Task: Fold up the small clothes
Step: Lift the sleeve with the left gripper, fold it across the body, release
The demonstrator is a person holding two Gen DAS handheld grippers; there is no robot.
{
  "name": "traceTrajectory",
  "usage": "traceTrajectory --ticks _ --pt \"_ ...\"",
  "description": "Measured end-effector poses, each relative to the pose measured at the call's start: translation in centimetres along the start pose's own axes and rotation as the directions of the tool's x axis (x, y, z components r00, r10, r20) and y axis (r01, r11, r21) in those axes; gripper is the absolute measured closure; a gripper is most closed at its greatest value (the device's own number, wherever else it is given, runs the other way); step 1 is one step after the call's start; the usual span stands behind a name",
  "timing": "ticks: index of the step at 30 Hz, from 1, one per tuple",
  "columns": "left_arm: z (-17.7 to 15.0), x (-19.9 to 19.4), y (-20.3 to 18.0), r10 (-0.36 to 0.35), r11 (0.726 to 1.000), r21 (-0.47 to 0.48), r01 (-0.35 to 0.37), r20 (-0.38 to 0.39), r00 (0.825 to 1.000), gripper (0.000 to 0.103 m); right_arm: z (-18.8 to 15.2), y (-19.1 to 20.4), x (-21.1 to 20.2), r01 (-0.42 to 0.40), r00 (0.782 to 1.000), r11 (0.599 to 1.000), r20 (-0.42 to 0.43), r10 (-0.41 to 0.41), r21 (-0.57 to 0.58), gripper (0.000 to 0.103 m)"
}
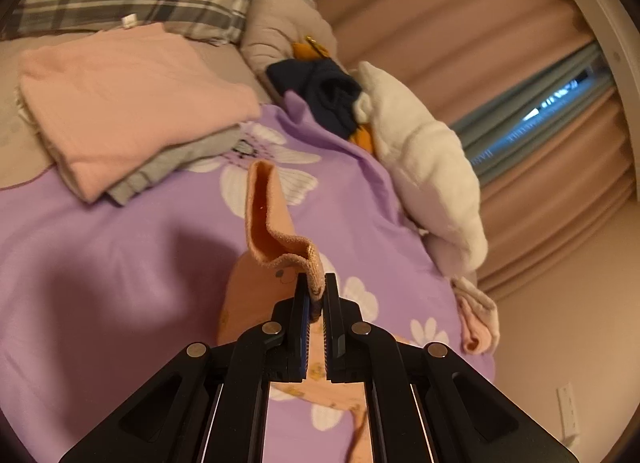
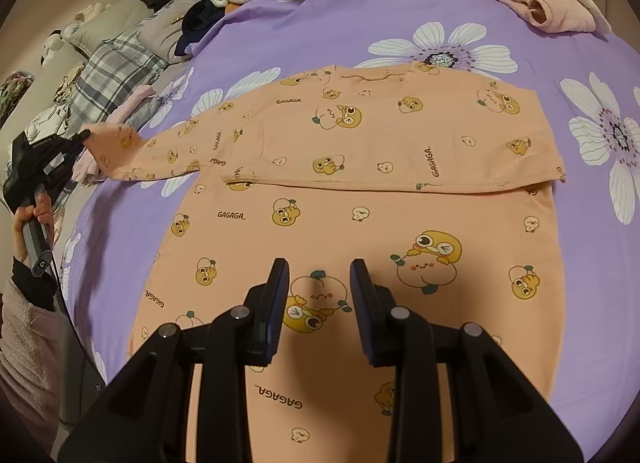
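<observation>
On the bed [image 2: 328, 23], a peach shirt [image 2: 360, 223] lies flat (top part folded down). Left hand-held gripper [image 1: 316, 295] pinches its sleeve cuff [image 1: 280, 235], lifted off the cover. Right hand-held gripper [image 2: 320, 275] hovers above the shirt, jaws spread, nothing between them.

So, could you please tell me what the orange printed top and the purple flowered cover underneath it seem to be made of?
Orange printed top: apparently a soft, matte cotton-type knit; its stitched hem and ribbed cuff, pinched by the left gripper, drape limply. Purple flowered cover: likely a smooth woven sheet, perhaps cotton or polyester, with a faint sheen, shallow creases and a flat printed daisy pattern. Exact fibres cannot be told.
</observation>
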State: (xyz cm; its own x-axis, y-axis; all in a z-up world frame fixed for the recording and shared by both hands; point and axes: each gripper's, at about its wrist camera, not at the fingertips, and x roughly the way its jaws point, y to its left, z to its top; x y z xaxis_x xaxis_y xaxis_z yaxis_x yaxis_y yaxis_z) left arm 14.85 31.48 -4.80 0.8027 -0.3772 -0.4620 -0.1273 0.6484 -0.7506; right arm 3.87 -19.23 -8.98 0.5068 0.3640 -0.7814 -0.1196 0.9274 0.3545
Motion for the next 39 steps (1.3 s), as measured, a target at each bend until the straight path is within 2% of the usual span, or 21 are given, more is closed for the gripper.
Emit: traceTrajectory --ticks 11,14,20,25,33,39 --pt "-1.8 1.5 -4.6 -0.039 0.995 0.089 0.045 -0.059 0.998 0.101 -0.4 -1.0 -0.6 -0.012 1.000 1.000 0.012 0.011 0.027 0.070" --pt "-2.2 1.9 -5.3 -0.023 0.994 0.101 0.029 -0.058 0.998 0.101 -0.6 -1.3 -0.7 -0.013 1.000 0.999 0.011 0.013 0.038 0.070" --pt "-2.5 2.0 -1.7 -0.021 0.999 -0.035 0.019 -0.050 0.999 0.101 -0.9 -2.1 -1.3 -0.009 1.000 0.999 0.018 0.008 0.053 0.066" --pt "-2.9 1.5 -1.4 -0.026 1.000 -0.015 0.025 -0.059 0.998 0.101 -0.9 -3.0 -1.0 -0.009 1.000 0.996 0.016 0.008 0.090 0.066" --pt "-4.2 3.0 -5.3 -0.045 0.996 0.065 0.053 -0.115 0.992 0.101 -1.4 -2.8 -0.7 -0.041 0.999 0.995 0.012 0.040 0.090 0.066" --pt "-6.3 5.4 -10.4 -0.045 0.991 0.121 0.065 -0.163 0.986 0.101 -1.6 -4.4 -1.1 -0.067 0.998 0.988 0.032 0.063 0.137 0.066"
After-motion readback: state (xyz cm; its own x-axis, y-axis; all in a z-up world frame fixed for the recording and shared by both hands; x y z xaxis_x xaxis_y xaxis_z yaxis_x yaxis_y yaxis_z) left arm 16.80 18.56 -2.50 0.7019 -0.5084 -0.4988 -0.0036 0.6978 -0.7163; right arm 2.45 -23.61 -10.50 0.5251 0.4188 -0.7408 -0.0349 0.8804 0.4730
